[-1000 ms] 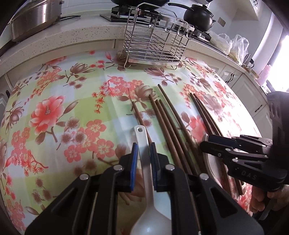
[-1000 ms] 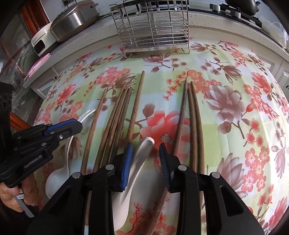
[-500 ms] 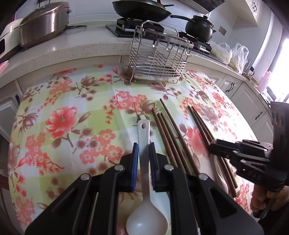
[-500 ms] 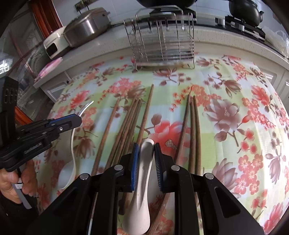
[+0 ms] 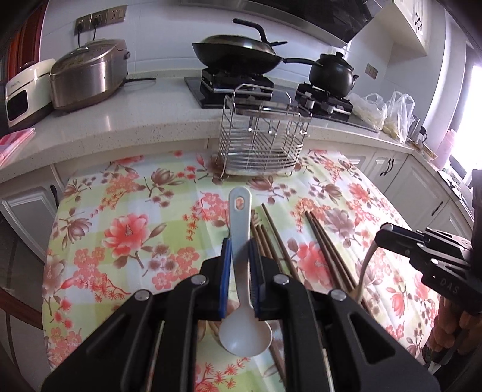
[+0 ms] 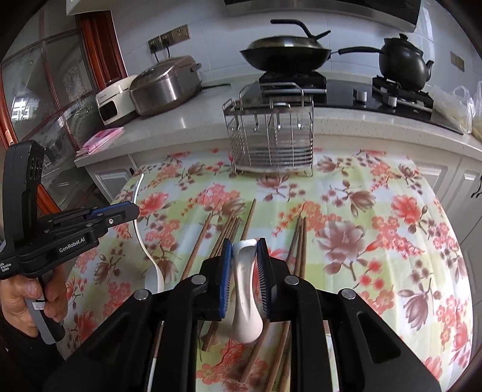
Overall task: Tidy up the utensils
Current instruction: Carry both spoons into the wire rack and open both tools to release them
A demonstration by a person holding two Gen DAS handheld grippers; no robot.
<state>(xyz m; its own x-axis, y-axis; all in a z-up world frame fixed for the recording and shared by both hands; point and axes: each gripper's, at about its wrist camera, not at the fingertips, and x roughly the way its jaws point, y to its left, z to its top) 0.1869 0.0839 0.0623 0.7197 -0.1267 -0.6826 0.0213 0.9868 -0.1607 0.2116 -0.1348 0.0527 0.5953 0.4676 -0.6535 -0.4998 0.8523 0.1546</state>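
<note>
Now both tongs grasp white spoons above the floral desk [image 5: 126, 229]: left tongs [image 5: 240, 262] pinch a long-handled spoon [image 5: 241, 271], right tongs [image 6: 244, 265] a short spoon [image 6: 245, 289], over scattered chopsticks [image 6: 229, 232].

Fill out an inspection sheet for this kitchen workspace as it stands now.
Surface: floral tablecloth over the table.
Job's things: wire utensil rack at the far edge, empty as far as visible; brown chopsticks loose on the cloth.
Clutter: nothing seen on the cloth.
Grippers: left gripper shut on a white spoon; right gripper shut on a white ceramic spoon.
Cables: cords run from the wall sockets.
Surroundings: rice cooker, wok, black pot, plastic bags.
</note>
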